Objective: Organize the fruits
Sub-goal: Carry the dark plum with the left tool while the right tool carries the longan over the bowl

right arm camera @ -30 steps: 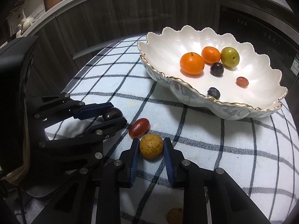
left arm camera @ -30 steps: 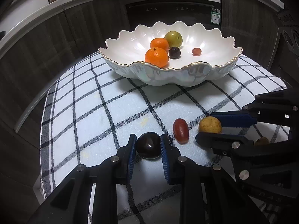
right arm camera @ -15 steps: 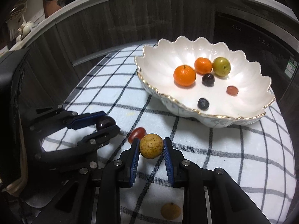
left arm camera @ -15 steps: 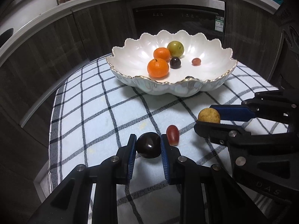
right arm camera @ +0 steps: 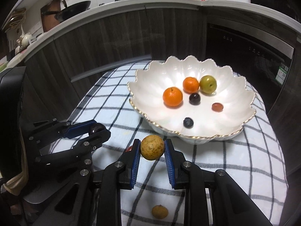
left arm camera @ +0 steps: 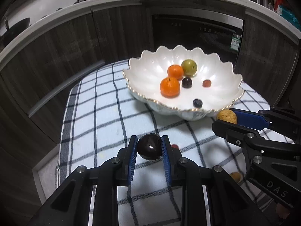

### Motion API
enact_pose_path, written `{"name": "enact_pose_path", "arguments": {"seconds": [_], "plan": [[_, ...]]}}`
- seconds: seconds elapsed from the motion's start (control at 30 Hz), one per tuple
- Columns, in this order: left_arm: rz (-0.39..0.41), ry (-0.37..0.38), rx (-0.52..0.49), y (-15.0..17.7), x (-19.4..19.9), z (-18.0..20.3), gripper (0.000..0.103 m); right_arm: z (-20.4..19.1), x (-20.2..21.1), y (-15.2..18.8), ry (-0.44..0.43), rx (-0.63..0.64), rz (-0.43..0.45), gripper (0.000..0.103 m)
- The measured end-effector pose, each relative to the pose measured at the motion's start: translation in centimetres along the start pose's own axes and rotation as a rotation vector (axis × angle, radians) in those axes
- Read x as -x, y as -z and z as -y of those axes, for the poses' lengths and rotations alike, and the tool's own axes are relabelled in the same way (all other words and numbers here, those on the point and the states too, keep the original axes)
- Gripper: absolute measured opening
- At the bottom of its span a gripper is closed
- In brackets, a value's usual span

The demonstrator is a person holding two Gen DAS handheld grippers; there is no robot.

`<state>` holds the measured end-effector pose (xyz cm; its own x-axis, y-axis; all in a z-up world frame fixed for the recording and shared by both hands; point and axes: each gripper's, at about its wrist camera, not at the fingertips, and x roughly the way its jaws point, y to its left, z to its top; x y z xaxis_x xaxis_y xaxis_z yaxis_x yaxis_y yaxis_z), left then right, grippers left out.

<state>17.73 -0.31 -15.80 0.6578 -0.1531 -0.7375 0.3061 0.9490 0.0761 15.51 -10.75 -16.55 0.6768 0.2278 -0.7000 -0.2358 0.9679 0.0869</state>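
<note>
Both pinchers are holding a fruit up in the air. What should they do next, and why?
Probably carry both forward over the white bowl. The left gripper is shut on a dark plum and the right gripper on a yellow-brown fruit, both clear of the checked cloth, while the bowl already holds the sorted fruit.

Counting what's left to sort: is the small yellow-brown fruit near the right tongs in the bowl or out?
Out: the small yellow-brown fruit lies on the checked cloth.
</note>
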Motion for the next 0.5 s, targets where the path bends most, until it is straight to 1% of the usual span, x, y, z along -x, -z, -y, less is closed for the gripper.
{"name": "enact_pose_path", "arguments": {"seconds": [0.17,0.5], "plan": [[0.011,-0.006,-0.001,-1.2,0.9,0.7,0.026,0.9,1.4,-0.7,0.017,-0.019,0.04,0.027],[0.02,0.022,0.012,-3.5,1.1,2.5,0.026,3.7,3.2,-1.9,0.066,-0.06,0.085,0.027]]}}
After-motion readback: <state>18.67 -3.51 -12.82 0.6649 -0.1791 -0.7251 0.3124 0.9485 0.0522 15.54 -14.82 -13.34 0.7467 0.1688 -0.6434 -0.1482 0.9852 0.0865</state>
